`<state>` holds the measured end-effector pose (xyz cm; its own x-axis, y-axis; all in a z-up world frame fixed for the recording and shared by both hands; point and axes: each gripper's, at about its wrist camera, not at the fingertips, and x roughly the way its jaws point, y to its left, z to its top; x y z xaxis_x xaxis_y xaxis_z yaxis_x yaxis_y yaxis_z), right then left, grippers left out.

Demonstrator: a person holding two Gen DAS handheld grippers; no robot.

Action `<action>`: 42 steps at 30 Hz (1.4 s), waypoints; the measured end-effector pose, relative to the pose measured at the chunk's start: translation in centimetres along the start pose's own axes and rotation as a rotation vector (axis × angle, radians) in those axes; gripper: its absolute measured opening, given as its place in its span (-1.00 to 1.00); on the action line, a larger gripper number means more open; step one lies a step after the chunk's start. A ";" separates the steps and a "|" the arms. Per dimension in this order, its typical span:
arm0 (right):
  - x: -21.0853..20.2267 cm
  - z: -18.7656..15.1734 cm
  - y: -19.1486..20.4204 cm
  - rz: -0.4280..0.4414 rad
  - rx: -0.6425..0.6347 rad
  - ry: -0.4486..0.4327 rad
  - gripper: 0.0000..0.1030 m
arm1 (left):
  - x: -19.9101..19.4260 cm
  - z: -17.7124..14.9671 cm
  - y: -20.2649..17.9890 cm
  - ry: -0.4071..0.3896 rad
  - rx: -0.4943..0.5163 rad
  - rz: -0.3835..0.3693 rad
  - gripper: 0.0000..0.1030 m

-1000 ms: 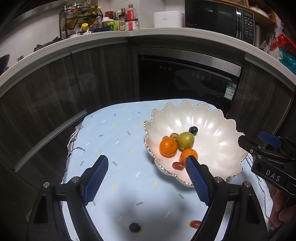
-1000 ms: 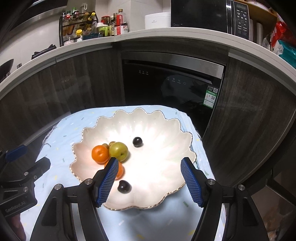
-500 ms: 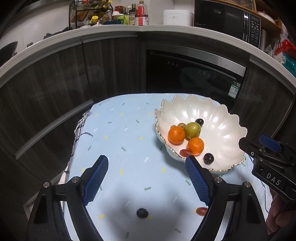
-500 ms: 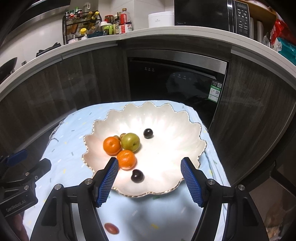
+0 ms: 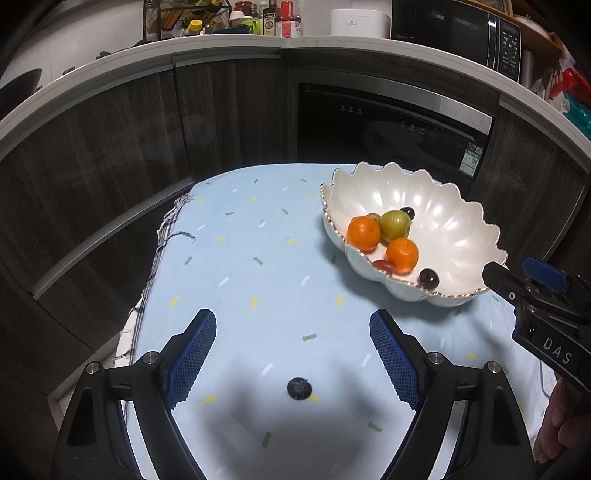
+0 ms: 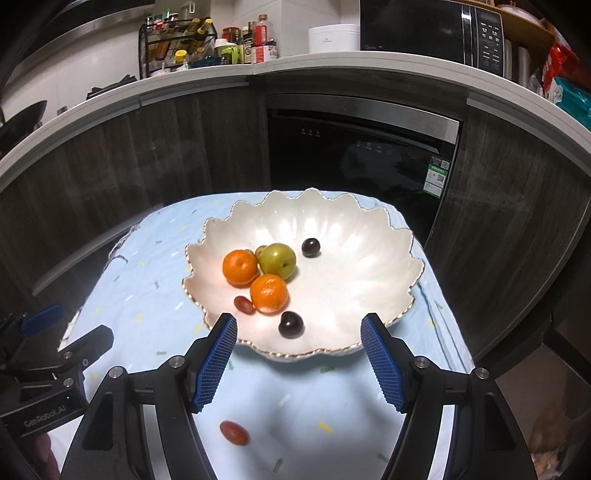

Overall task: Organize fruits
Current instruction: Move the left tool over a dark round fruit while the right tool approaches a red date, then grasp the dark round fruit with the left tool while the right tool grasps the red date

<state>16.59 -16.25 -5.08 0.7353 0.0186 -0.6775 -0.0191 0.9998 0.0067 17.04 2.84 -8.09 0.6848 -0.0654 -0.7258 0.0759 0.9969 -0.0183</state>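
Dark, a lone grape sits on the blue-clothed tabletop just below the left claw, spread wide and empty. A red grape lies under the right claw, also spread empty, before the white bowl.

Home kitchen: curved countertop with microwave, spice rack, built-in dishwasher, dark wood cabinets.

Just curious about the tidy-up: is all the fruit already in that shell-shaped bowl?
No: a red grape lies on the blue tablecloth in front of the bowl, between the right gripper's open jaws.
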 end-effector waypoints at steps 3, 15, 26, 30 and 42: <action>0.1 -0.7 0.4 0.005 -0.002 0.007 0.37 | 0.3 -0.6 0.2 0.008 0.001 0.001 0.66; 0.0 -3.3 1.5 -0.027 0.030 0.003 0.37 | 1.7 -3.2 0.8 0.050 0.040 0.010 0.66; 1.0 -5.7 2.5 -0.026 -0.004 0.054 0.37 | 2.7 -5.1 0.8 0.049 0.065 -0.020 0.65; 1.2 -6.6 2.9 -0.012 -0.030 0.061 0.37 | 3.2 -5.6 0.6 0.041 0.078 -0.018 0.64; 1.9 -8.0 3.7 0.018 -0.082 0.073 0.34 | 4.5 -7.2 0.8 0.040 0.059 -0.037 0.51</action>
<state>12.54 -12.53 -12.20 0.6831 0.0327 -0.7296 -0.0890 0.9953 -0.0388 15.03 3.67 -16.33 0.6511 -0.0995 -0.7524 0.1443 0.9895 -0.0060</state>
